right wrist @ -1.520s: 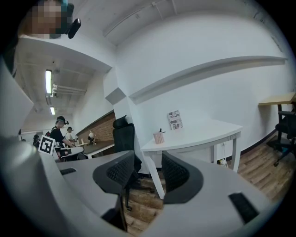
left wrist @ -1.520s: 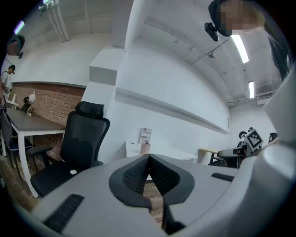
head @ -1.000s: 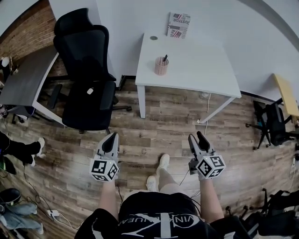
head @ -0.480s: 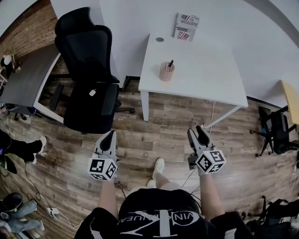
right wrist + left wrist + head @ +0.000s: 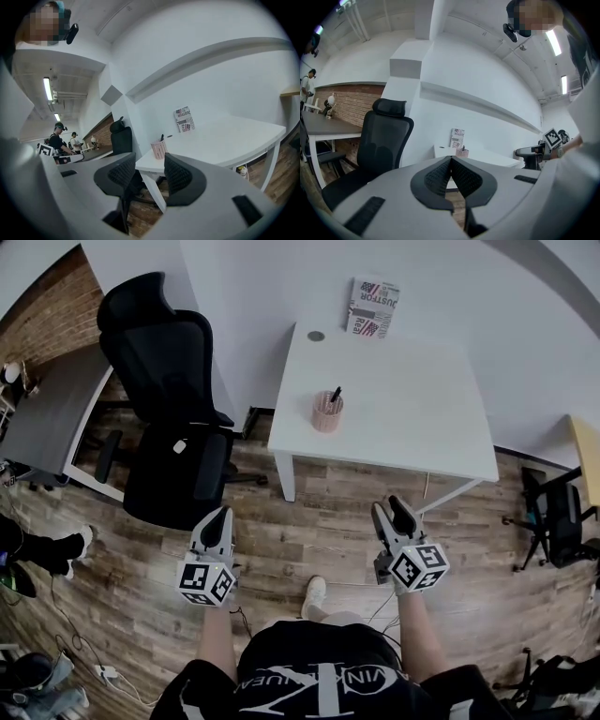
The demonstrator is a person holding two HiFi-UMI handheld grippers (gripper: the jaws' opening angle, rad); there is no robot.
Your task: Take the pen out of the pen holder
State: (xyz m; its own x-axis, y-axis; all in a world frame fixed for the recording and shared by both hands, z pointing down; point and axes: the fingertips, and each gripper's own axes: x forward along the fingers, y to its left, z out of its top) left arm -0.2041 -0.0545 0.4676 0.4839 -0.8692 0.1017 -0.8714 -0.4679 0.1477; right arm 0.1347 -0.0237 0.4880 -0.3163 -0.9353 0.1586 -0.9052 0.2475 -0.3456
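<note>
We'd got nothing done yet, as far as we could judge. Left gripper (image 5: 221,514) had its jaws pressed together w/ nothing between them; right gripper (image 5: 388,505) had its jaws apart, empty. Both hung over the wood floor (image 5: 309,521), well short of the white table (image 5: 412,418). The pink pen holder (image 5: 326,414) stood on the table ahead of both grippers, roughly between their lines. The dark pen (image 5: 334,395) stuck up out of it, leaning a bit. Black chair (image 5: 173,381) sat ahead-left of the left gripper. Left to do: approach, clamp the pen, lift it clear, i.e. everything.
</note>
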